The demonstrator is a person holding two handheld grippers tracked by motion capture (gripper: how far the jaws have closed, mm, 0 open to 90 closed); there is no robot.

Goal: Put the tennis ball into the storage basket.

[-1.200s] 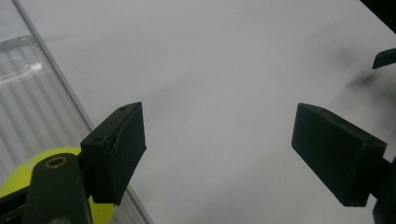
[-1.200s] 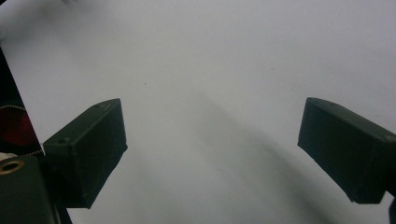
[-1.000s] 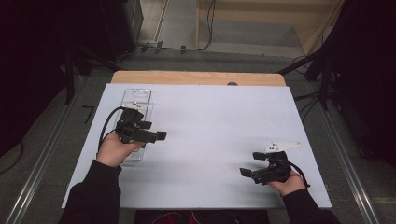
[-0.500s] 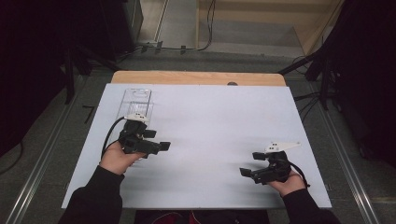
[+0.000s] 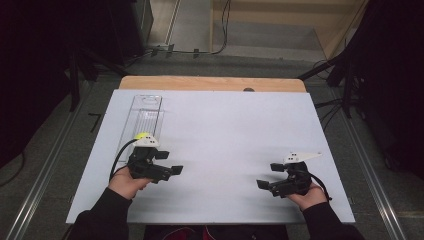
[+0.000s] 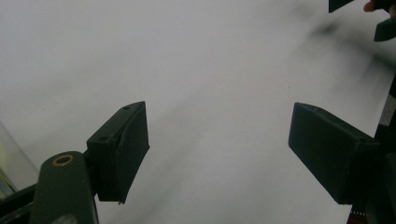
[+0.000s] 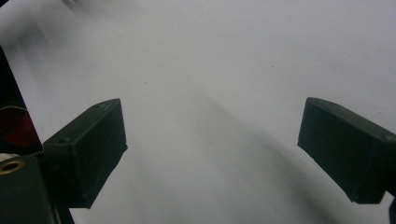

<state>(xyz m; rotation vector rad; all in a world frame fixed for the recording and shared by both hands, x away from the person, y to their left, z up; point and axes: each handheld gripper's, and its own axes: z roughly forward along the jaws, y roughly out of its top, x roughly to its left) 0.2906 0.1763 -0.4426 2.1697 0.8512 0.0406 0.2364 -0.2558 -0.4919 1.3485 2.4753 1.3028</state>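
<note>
Item 1. Left tongs (image 5: 172, 171): held in the person's left hand (image 5: 126, 181) at the near left of the surface (image 5: 230, 130). Jaws spread wide with nothing between them, confirmed in the left gripper view (image 6: 217, 140), where bare surface lies between the two black pads. They point across the surface toward the right.

Item 2. Right tongs (image 5: 267, 175): held in the right hand (image 5: 307, 195) at the near right corner area. Jaws likewise wide apart and empty; the right gripper view (image 7: 212, 144) shows bare surface between them. They point toward the left tongs, well apart from them.

Item 3. Clear tray (image 5: 145, 116): a long transparent container lying lengthwise at the far left of the surface, just beyond the left tongs. This is the thing nearest the work. Its contents cannot be told; a small yellow-green patch (image 5: 142, 135) sits at its near end, just behind the left tongs' top plate, and whether it belongs to the tray or to the tongs is unclear.

Item 4. Risks, judged:
- The tray is see-through and hard to read against the pale surface; a reach could misjudge its rim and knock it askew.
- The left cable (image 5: 118, 157) trails close to the tray's near end and may snag or drag it.
- A light tray gripped at one end could tip or slide.
</note>
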